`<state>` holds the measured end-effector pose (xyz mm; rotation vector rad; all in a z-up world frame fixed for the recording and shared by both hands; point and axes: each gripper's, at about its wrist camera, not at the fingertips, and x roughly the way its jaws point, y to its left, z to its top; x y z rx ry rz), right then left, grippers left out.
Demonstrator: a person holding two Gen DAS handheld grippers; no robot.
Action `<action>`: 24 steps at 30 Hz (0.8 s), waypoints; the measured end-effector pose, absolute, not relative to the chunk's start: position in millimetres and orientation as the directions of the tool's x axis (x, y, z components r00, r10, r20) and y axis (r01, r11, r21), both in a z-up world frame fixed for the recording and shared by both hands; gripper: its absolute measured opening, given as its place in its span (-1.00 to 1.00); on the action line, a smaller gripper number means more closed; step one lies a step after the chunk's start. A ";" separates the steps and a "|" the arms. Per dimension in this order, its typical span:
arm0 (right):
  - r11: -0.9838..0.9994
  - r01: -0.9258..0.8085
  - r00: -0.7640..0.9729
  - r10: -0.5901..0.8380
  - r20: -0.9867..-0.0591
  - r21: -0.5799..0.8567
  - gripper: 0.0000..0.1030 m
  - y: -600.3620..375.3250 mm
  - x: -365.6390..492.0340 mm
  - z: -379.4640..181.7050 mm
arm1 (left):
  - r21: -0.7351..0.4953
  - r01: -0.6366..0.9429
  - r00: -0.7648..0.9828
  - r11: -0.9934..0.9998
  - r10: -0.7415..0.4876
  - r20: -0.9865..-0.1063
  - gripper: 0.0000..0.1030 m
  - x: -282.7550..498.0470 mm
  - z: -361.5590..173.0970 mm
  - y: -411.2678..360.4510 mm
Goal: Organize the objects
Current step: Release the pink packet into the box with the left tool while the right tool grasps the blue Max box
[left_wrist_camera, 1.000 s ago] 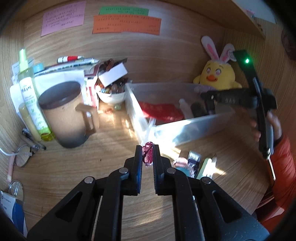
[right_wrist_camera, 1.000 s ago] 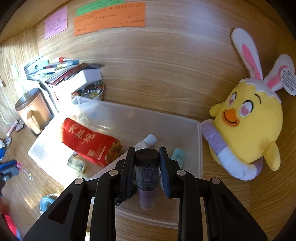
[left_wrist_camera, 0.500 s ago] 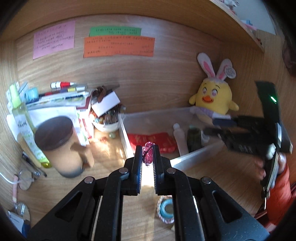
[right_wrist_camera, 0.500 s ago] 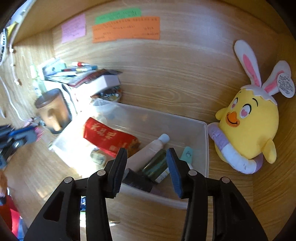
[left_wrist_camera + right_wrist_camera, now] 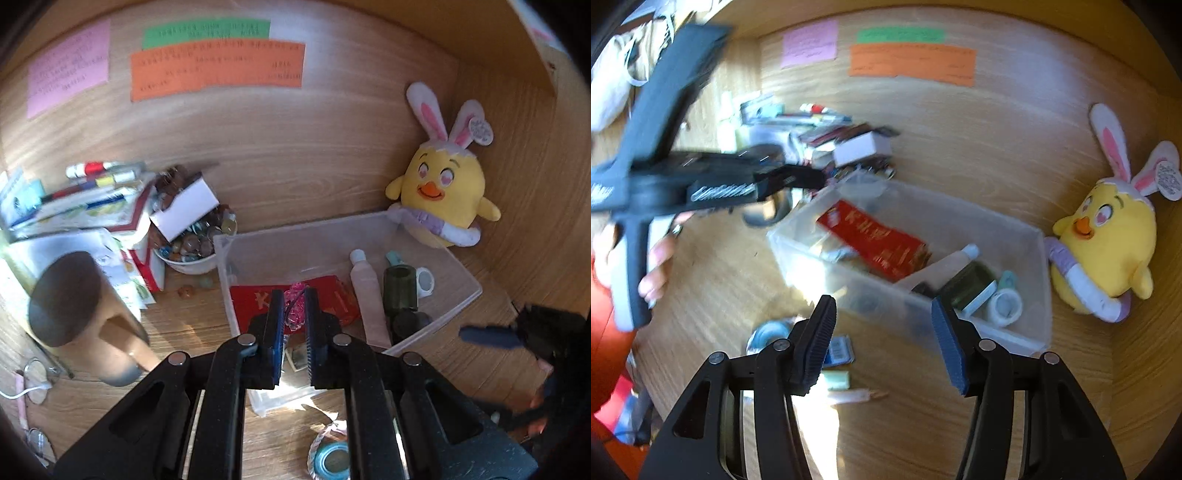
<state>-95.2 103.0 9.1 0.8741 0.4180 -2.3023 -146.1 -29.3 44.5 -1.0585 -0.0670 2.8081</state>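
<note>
The left gripper point(image 5: 294, 308) is pinching a small pink crinkly thing point(image 5: 295, 301), a wrapped sweet or trinket by the look of it, and in its own view it hangs over the clear plastic bin point(image 5: 467, 280), above the red packet point(image 5: 255, 301) lying inside. The right gripper point(image 5: 882, 339) has nothing between its pads; its jaws are opening, and the bin sits beyond them toward one o'clock. In that bin, right of the red packet, lie a pale tube point(image 5: 365, 291), a dark green bottle point(image 5: 400, 288) and a small white roll point(image 5: 424, 282). The yellow plush chick point(image 5: 441, 199) leans at the bin's far right corner, around two o'clock in the left view. I'd guess the pink piece is very light and a bit slick in its wrapper, soft enough to crush, so a gentle nip across its middle suits it. Loose bits wait on the desk at the near side: a blue tape roll point(image 5: 768, 332), a small blue packet point(image 5: 839, 350) and a pale stick point(image 5: 855, 397), all light and best taken across their narrow width.
</note>
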 end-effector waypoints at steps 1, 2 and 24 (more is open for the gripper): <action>-0.745 0.665 -0.568 -0.449 -0.689 -0.063 -0.03 101.8 -94.7 5.3 | -0.099 -0.116 -0.734 -0.988 0.152 -0.662 -0.82 -149.7 40.4 -29.5; -0.737 0.674 -0.547 -0.453 -0.705 -0.049 -0.03 100.1 -95.3 -0.9 | -0.107 -0.118 -0.726 -0.987 0.159 -0.669 -0.82 -151.9 37.1 -29.9; -0.631 0.774 -0.364 -0.383 -0.849 -0.047 0.12 57.7 -101.4 -59.9 | -0.128 -0.158 -0.678 -0.979 0.202 -0.706 -0.80 -147.8 18.7 -29.7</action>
